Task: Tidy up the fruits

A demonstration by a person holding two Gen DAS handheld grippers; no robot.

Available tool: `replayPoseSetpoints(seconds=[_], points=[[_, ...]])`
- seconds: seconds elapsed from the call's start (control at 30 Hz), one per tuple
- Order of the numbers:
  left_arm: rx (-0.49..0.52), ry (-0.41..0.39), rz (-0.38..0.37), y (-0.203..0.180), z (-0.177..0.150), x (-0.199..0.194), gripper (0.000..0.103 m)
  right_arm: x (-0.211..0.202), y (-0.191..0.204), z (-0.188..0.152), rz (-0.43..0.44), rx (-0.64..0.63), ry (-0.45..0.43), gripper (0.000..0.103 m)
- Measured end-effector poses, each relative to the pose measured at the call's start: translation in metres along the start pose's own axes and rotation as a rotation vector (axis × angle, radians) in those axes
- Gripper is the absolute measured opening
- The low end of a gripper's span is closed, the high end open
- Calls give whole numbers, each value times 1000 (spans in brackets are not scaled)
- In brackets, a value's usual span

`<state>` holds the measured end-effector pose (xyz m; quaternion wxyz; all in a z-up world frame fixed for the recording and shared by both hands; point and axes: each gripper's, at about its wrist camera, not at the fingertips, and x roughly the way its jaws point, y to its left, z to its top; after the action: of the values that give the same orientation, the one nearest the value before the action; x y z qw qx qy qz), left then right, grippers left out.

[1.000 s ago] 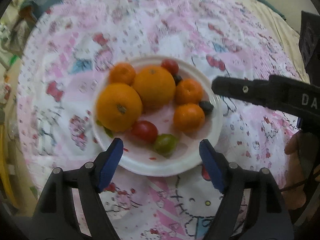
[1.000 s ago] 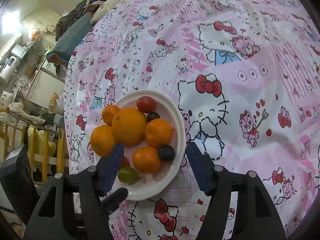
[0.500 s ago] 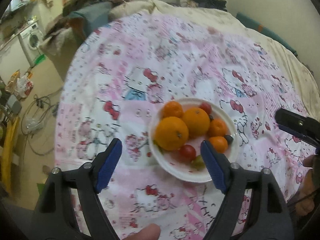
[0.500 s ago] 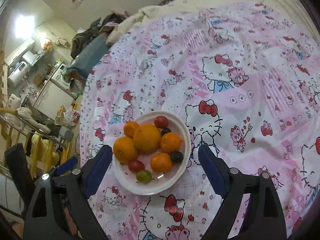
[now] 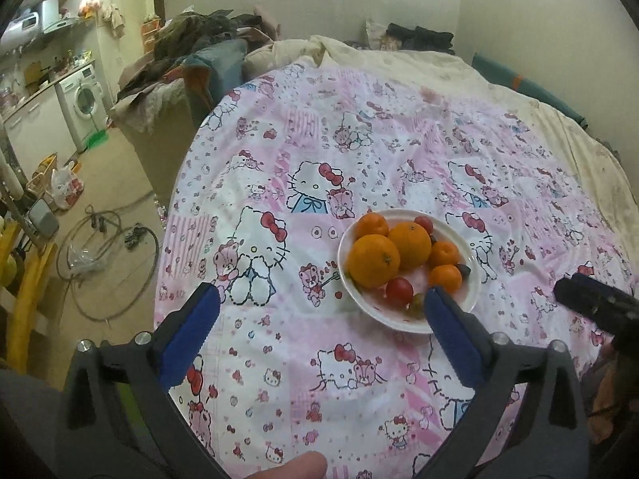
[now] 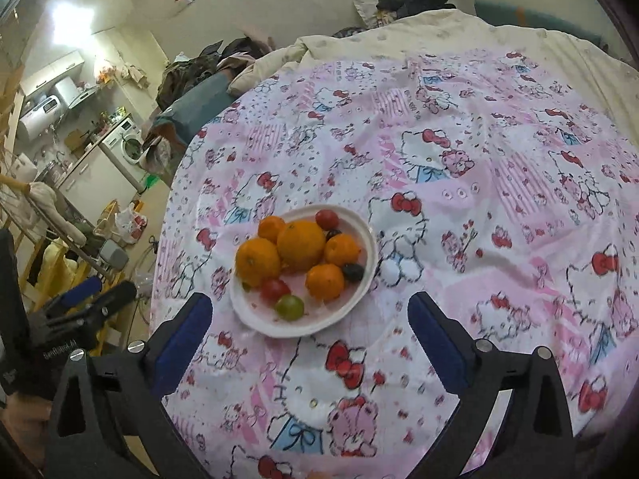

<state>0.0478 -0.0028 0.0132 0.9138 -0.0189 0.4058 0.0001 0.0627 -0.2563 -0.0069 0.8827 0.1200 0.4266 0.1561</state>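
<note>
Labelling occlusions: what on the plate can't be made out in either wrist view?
- Left wrist: green fruit partly behind the left gripper's right pad.
- Both views: small dark fruits too small to identify.
- Both views: plate floor under the oranges hidden by them.

fruit plate (image 5: 471, 299), open left hand-held gripper (image 5: 319, 311)

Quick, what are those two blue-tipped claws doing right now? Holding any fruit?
Left gripper: fingers just spread wide open, nothing between them, holding no fruit.
Right gripper: fingers likewise just opened wide, empty; the plate lies beyond them.
</note>
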Motion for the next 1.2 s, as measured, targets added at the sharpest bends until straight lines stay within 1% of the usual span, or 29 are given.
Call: replayPoseSetpoints(seconds=[0.07, 0.2, 0.27, 0.4, 0.5, 0.73, 1.2], points=[[-1, -5, -1, 0, -4, -3, 101, -3, 4, -7, -20, -9, -14, 101], [-17, 2, -30, 0, -12, -4, 102, -5, 10, -16, -64, -8, -51, 103], [-18, 17, -39, -1, -17, -4, 102, -4, 12, -17, -78, -18, -57, 103], [-30, 5, -44, -1, -18, -4, 102, 1, 15, -16, -112, -43, -79, 103], [-40, 0, -33, 0, -18, -3, 102, 2, 16, -15, -108, -45, -82, 103], [-43, 13, -42, 0, -20, -1, 102, 2, 21, -15, -124, -71, -89, 103], [-48, 21, -42, -1, -21, 0, 102, 4, 19, -15, -125, -61, -85, 103]])
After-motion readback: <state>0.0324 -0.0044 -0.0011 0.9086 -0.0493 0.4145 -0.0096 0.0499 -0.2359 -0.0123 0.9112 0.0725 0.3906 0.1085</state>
